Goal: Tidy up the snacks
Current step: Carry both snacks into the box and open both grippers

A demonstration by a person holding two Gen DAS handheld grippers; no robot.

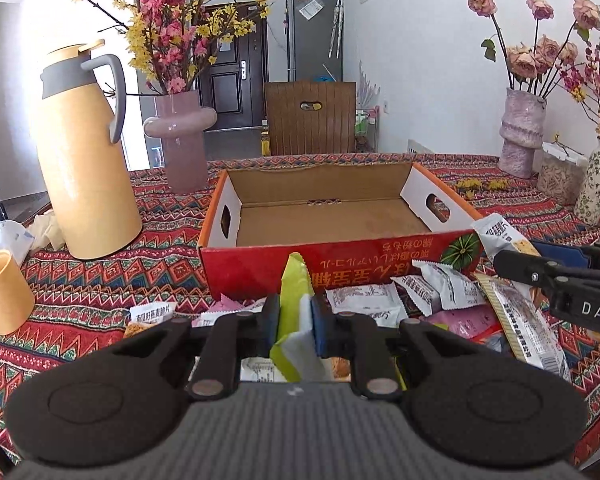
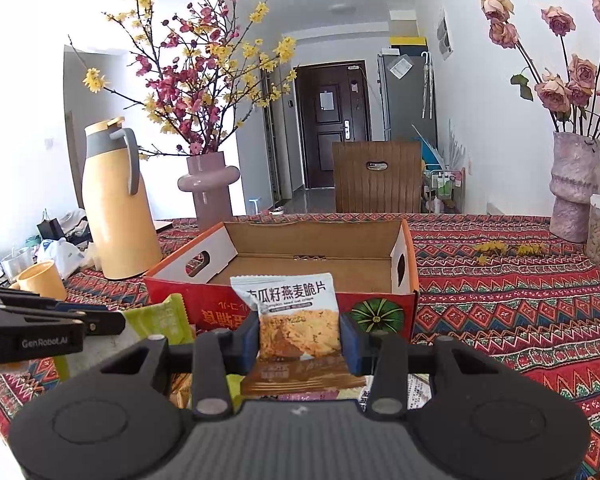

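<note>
An open red cardboard box (image 1: 260,268) stands on the patterned tablecloth, its brown inside bare; it also shows in the right wrist view (image 2: 168,288). My left gripper (image 1: 295,328) is shut on a green and white snack packet (image 1: 294,300), held upright just in front of the box; this packet shows from the side in the right wrist view (image 2: 162,320). My right gripper (image 2: 300,342) is shut on a white oat-crisp packet (image 2: 290,312), held before the box's front wall; the packet shows at the right in the left wrist view (image 1: 500,236). Several loose snack packets (image 1: 420,292) lie below.
A yellow thermos jug (image 1: 82,168) and a yellow mug (image 1: 0,292) stand at the left. A pink vase with blossoms (image 1: 182,140) stands behind the box. Another vase with roses (image 1: 520,132), a jar (image 1: 560,176) and a small floral vase (image 1: 594,188) stand at the right.
</note>
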